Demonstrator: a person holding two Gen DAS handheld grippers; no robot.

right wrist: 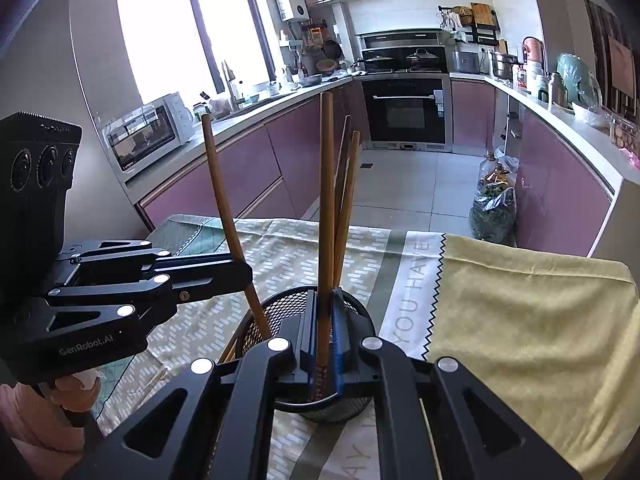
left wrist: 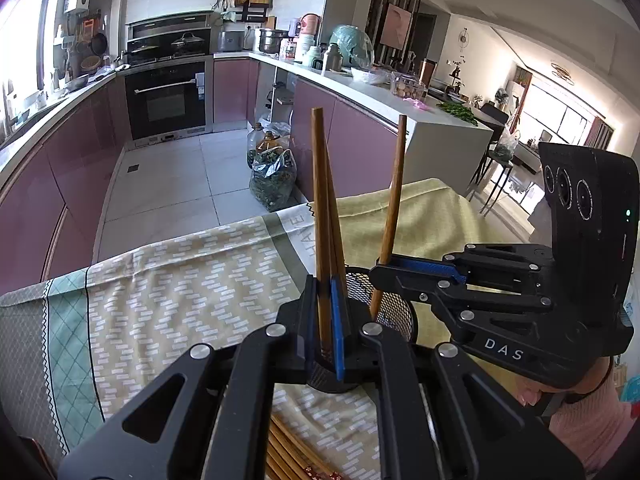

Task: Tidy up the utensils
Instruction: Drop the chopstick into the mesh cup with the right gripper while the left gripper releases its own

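The left gripper (left wrist: 328,320) has its fingers clamped on a brown wooden chopstick (left wrist: 320,208), which stands nearly upright between the blue pads (left wrist: 339,332). A second stick seems to lean just behind it; whether it is also gripped I cannot tell. The right gripper (right wrist: 325,344) has its fingers clamped on another chopstick (right wrist: 327,200), also close to upright, its patterned lower end down between the pads.

Both grippers meet over a black mesh holder (right wrist: 360,312) that stands on the cloth-covered counter (left wrist: 180,280). In the right wrist view the holder sits directly under the right fingers, and two more chopsticks (right wrist: 347,184) rise out of it behind the gripped one. The left gripper comes in from the left of that view, its stick slanting down into the holder's rim.

In the left wrist view a bundle of loose chopsticks (left wrist: 288,452) lies flat on the patterned cloth near the counter's near edge, beneath the gripper. A hand in a pink sleeve (left wrist: 592,412) holds the right gripper.
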